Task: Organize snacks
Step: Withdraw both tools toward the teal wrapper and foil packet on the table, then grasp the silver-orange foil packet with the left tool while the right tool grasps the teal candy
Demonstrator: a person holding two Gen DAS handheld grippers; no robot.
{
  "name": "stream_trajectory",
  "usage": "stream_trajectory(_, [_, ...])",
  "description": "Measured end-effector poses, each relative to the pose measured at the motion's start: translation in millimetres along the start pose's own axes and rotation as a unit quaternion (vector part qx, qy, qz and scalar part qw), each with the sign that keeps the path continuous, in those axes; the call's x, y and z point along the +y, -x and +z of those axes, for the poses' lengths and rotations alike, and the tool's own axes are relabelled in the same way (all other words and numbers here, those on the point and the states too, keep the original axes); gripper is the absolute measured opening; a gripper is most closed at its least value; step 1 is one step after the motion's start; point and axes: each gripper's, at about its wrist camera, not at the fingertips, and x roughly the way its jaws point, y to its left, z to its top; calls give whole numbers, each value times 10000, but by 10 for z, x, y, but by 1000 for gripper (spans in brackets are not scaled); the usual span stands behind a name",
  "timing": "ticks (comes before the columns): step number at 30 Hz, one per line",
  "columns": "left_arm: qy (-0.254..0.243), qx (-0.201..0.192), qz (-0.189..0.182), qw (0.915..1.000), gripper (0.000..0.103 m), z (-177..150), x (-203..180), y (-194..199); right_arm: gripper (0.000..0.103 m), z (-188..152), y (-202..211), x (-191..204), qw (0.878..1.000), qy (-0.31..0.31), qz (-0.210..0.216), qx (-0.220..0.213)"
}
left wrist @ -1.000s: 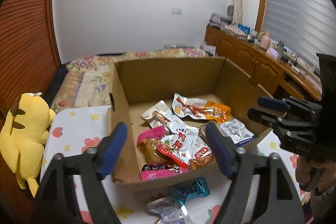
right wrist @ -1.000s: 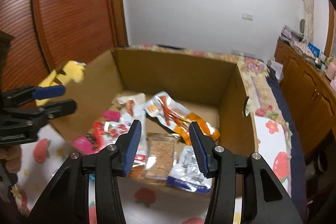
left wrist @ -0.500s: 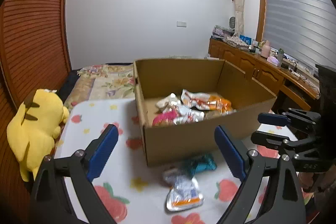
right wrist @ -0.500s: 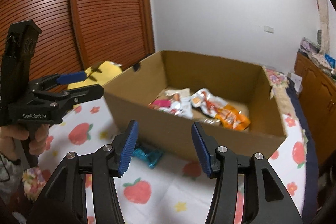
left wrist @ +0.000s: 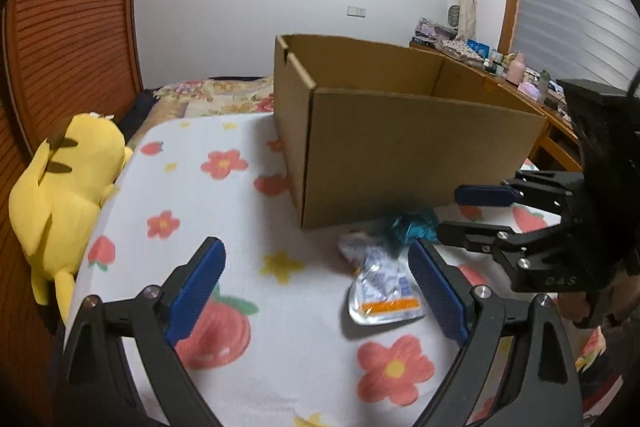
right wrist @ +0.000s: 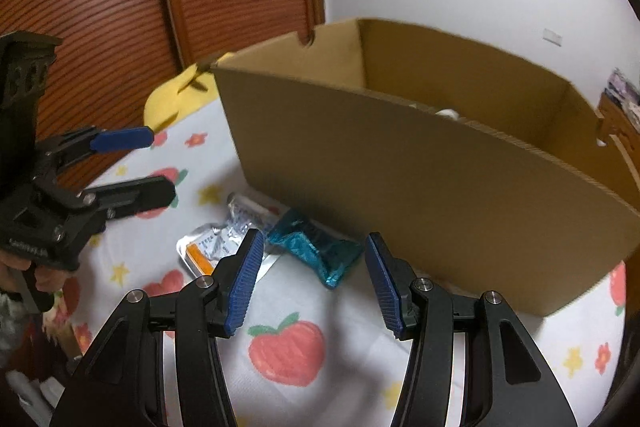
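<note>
A teal foil snack packet (right wrist: 316, 251) lies on the flowered tablecloth against the front wall of the cardboard box (right wrist: 400, 167). A clear and silver snack packet (right wrist: 216, 243) with an orange stripe lies beside it. My right gripper (right wrist: 314, 283) is open just short of the teal packet, nothing between its pads. In the left wrist view my left gripper (left wrist: 316, 291) stands wide open and empty above the cloth, with the silver packet (left wrist: 380, 287) near its right finger and the teal packet (left wrist: 412, 227) beyond. The box wall (left wrist: 400, 147) hides nearly all the contents.
A yellow plush toy (left wrist: 60, 187) lies at the table's left edge. The other gripper shows in each view: the right gripper (left wrist: 450, 211) and the left gripper (right wrist: 162, 165), each held by a hand. A wooden sideboard (left wrist: 556, 131) with clutter stands behind at right.
Both grippers have drawn back from over the box and sunk toward the cloth in front of it. The snacks inside have dropped out of sight. The left jaws stand wider than a second ago.
</note>
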Motion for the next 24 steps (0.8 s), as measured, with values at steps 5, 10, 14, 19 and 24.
stream_trajectory(5, [67,45,-21,10000,93,-68,73,5,54,72,-201,48,9997,216,-12,151])
stream_trajectory(10, [89,58,-24,9999,93,-107,103,17,54,138,-350,58,9992,289,37,272])
stream_trajectory(14, [84,89,-53,9999,93,-128,83,5,53,111,-454,57,9984,355,61,433])
stream_trajectory(19, [27,114,-83,9999,93,-149,43,-2,54,40,-549,24,9973,333,109,640])
stream_trajectory(24, [8,194,-104,9998,93,-156,9,-54,37,27,-496,-43,9975,219,109,657])
